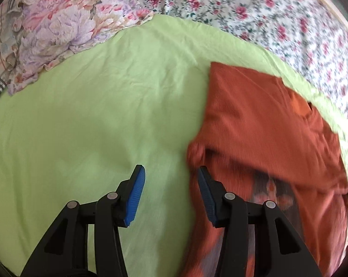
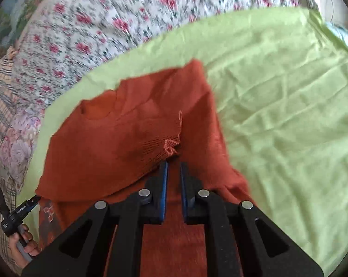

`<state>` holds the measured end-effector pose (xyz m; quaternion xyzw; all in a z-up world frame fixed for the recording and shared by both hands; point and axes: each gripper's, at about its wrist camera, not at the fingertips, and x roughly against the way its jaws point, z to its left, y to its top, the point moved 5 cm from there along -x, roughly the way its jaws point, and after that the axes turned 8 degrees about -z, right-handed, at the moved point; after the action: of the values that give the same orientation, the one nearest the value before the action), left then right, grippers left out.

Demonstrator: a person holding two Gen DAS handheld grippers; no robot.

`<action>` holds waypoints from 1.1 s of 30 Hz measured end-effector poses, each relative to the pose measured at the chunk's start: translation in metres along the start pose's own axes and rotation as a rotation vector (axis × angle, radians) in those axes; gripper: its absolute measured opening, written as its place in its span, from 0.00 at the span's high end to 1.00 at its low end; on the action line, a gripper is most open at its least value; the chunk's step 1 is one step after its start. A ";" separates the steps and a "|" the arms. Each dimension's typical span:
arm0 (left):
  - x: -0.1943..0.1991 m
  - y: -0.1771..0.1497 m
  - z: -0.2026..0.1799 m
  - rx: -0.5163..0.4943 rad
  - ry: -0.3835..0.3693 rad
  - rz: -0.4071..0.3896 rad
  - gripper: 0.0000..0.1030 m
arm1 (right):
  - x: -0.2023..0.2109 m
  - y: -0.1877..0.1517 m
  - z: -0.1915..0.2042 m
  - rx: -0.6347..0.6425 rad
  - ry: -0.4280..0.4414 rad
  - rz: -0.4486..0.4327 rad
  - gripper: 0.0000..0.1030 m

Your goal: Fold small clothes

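A rust-orange knit top (image 2: 118,138) lies spread over a light green sheet (image 2: 278,106). In the right wrist view it fills the centre and lower left of the frame, partly folded, with one panel turned over the body and a frayed, puckered edge with a loose thread (image 2: 172,147) near the middle. Its neckline sits at upper left. In the left wrist view the garment occupies the right half, a dark printed motif (image 1: 271,189) showing low down.
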<state>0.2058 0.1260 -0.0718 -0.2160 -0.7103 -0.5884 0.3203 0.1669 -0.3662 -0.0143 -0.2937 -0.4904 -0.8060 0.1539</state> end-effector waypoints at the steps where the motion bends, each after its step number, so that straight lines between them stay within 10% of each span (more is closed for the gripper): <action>1: 0.010 -0.008 0.004 -0.010 -0.014 0.008 0.53 | 0.010 -0.001 -0.001 0.005 0.002 -0.008 0.86; 9: 0.072 -0.075 0.020 -0.047 -0.128 0.079 0.47 | 0.073 -0.038 -0.003 0.030 0.094 0.003 0.69; 25: 0.131 -0.167 0.012 -0.081 -0.409 0.185 0.48 | 0.172 -0.147 -0.052 -0.021 0.288 0.164 0.67; 30: 0.132 -0.170 0.012 -0.090 -0.438 0.201 0.88 | 0.179 -0.181 -0.056 -0.056 0.379 0.256 0.67; 33: 0.131 -0.168 0.008 -0.111 -0.434 0.190 0.93 | 0.172 -0.194 -0.045 -0.064 0.439 0.268 0.68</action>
<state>-0.0029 0.0890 -0.0969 -0.4206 -0.7056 -0.5334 0.2016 -0.0855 -0.3072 -0.0577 -0.1789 -0.3760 -0.8380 0.3528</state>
